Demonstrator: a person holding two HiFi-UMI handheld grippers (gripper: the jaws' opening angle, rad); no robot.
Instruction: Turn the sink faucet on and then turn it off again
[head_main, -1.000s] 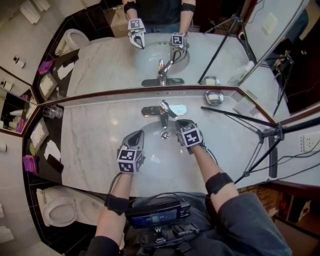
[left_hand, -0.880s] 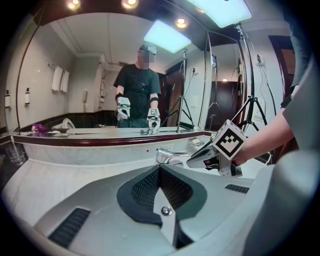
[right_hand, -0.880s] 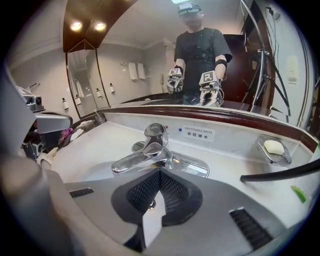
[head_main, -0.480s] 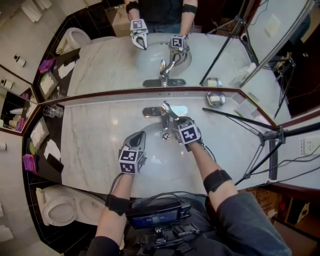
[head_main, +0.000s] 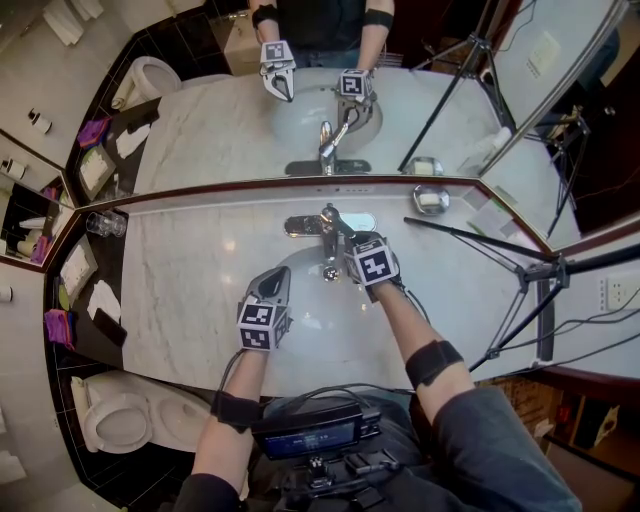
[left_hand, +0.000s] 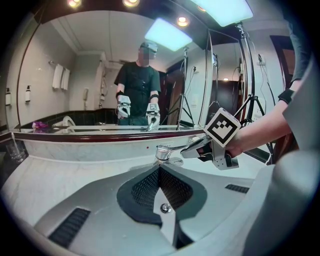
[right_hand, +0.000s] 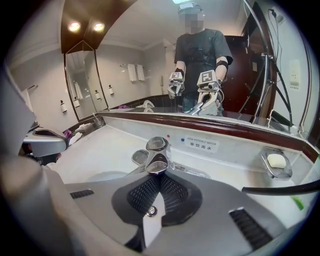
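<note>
Marble counter (head_main: 190, 290) before me: the faucet (head_main: 325, 228) stands at the basin's (head_main: 318, 312) far rim. My right gripper (head_main: 349, 240), fingers pressed together, tips at its lever (right_hand: 157, 165). My left gripper (head_main: 276, 272), likewise closed and empty, hovers over the basin's left.

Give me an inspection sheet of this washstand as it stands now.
surface: marble counter around the sink basin.
job's things: faucet behind the basin, its lever angled towards the person; whether water runs cannot be told.
clutter: soap dish at right; glass at the left corner.
grippers: left gripper shut, empty, over the basin; right gripper shut, its tip at the lever's end.
cables: thin leads beside the tripod.
surroundings: mirror behind the counter; toilet at left; tripod at right.
</note>
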